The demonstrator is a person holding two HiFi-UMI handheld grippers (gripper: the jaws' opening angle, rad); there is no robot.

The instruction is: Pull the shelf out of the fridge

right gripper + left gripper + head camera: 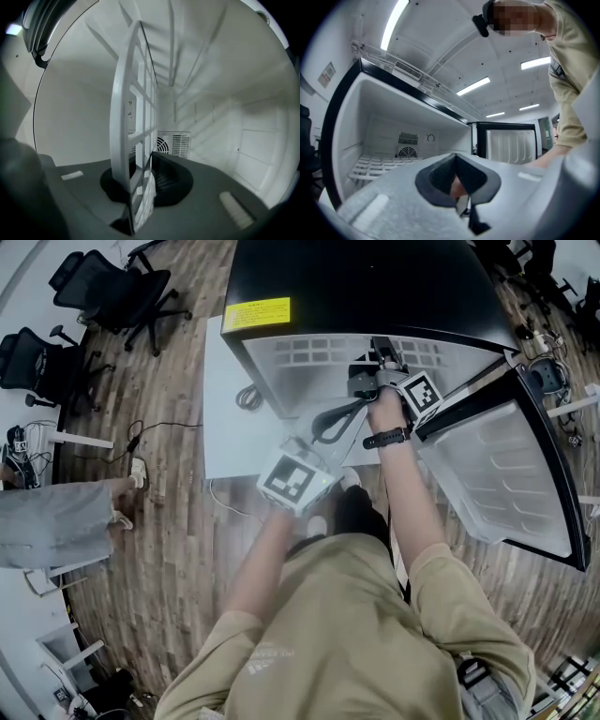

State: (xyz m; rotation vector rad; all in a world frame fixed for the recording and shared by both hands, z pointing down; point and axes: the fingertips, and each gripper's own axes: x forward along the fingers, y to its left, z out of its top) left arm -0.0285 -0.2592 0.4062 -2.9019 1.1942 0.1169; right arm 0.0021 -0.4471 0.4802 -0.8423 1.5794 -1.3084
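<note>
Shelf (pixel 136 140), a white plastic grid, stands edge-on at the centre of the right gripper view, inside the black fridge (pixel 375 287). The right gripper (pixel 149 187) pinches its front edge. The fridge door (pixel 511 474) hangs open at the right of the head view. The left gripper (pixel 456 164), outside the fridge, has its jaws pressed together, empty.

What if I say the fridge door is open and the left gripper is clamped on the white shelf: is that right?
Not quite. The right gripper, not the left one, is clamped on the white shelf; the right gripper view shows the shelf's edge pinched between its jaws. The left gripper holds nothing, jaws together. The fridge door is open, as you said.
</note>
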